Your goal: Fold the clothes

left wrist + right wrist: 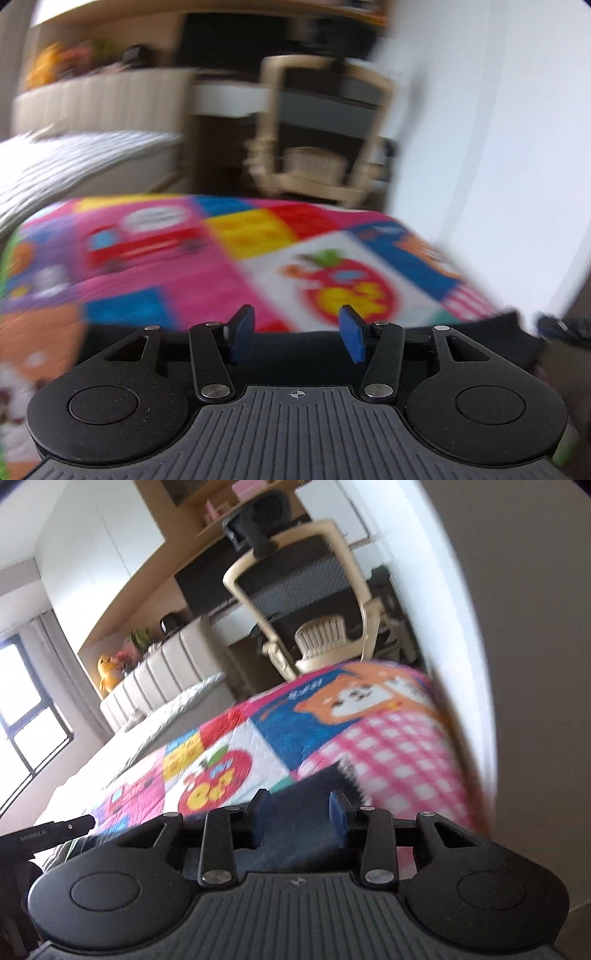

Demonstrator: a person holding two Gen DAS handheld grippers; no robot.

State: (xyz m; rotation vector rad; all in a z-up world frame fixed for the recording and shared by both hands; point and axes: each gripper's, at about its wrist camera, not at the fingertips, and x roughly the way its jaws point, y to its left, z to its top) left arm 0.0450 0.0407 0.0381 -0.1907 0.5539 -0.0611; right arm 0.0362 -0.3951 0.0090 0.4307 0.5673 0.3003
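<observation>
A dark navy garment [314,786] lies on a bright patchwork cartoon quilt [280,731]. In the right wrist view my right gripper [300,818] is open, its blue pads on either side of the garment's edge, not closed on it. In the left wrist view my left gripper [297,334] is open and empty, low over a dark strip of the same garment [295,343] that lies just beyond the fingers. The quilt [207,258] stretches ahead. Both views are motion-blurred.
A cream office chair [314,602] and a desk stand past the quilt's far end. A bed with a padded headboard [166,668] and a striped cover [74,162] lies to the left. A white wall [498,147] is close on the right. The other gripper's tip [48,830] shows at the left.
</observation>
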